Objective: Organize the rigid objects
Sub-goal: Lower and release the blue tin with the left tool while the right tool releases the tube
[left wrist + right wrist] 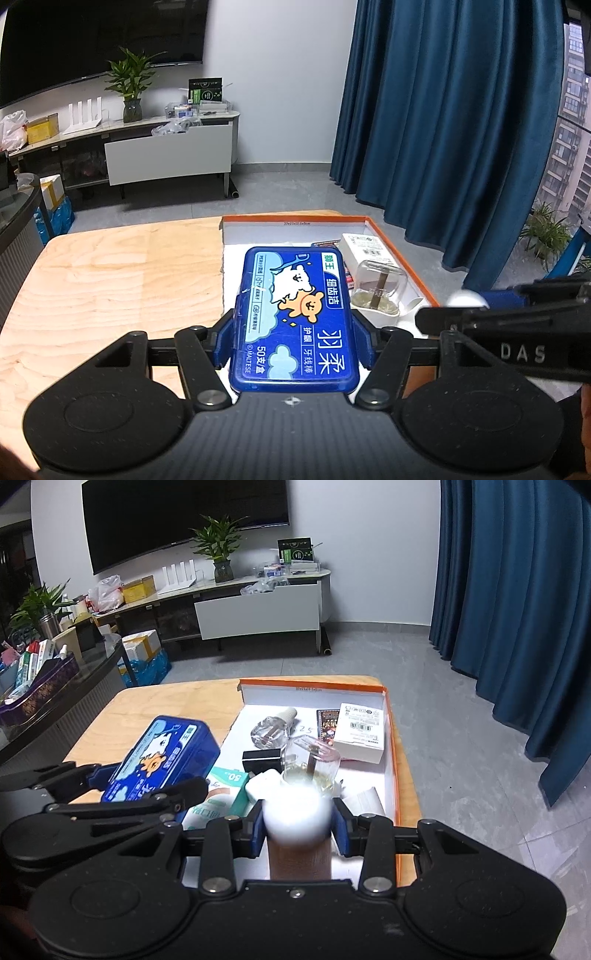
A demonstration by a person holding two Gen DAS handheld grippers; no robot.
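Note:
My left gripper is shut on a blue plastic floss-pick box, held flat above the near left edge of the orange-rimmed white tray. The right wrist view shows that box tilted, in my left gripper. My right gripper is low over the tray's near end. A brown bottle with a white cap lies between its blue pads, cap forward. The cap is blurred, with a thin gap on its right. One right finger shows at the left wrist view's right edge.
Inside the tray are a glass dome jar on a white base, a white carton, a clear glass bottle, a small black box and a green-and-white carton. The wooden table lies left of the tray.

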